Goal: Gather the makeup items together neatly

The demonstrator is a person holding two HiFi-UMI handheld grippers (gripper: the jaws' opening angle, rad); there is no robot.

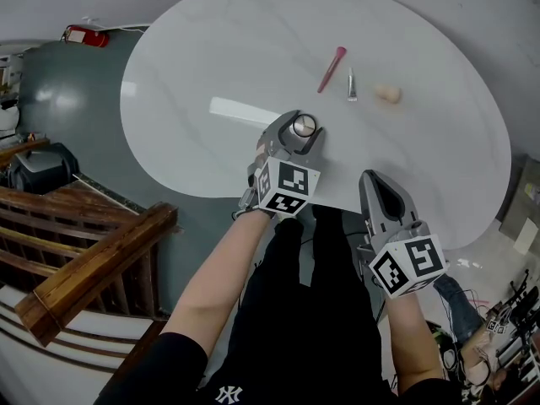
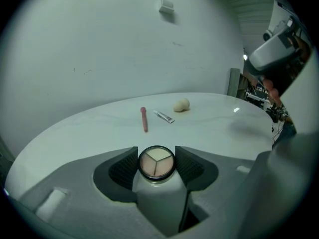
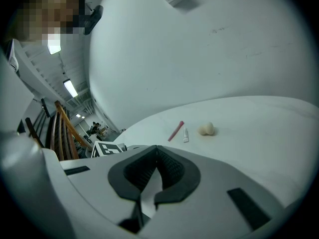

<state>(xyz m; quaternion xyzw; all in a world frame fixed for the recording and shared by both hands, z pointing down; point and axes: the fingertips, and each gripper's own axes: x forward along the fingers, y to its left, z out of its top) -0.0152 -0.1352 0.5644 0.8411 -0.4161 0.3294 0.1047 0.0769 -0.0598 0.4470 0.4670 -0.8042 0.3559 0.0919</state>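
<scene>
My left hand-held gripper (image 1: pixel 301 122) is over the near middle of the white oval table (image 1: pixel 194 49), and its jaws stand wide apart. The round three-shade compact (image 2: pixel 156 162) sits between them, face up. The ribbed pads are just beside its black rim on either side, and I can see no squeeze on it. I cannot tell whether the compact rests flat on the table. My right hand-held gripper (image 3: pixel 157 149) is off to the right at the table's near edge; its jaws are together with nothing between them. Further out across the table, well apart from the compact, the other three makeup items lie close together in a loose row. The pink stick-shaped tube (image 1: pixel 332 68) is on the left and the small silver tube (image 1: pixel 352 85) is just beside it. The beige makeup sponge (image 1: pixel 387 93) is on the right.
</scene>
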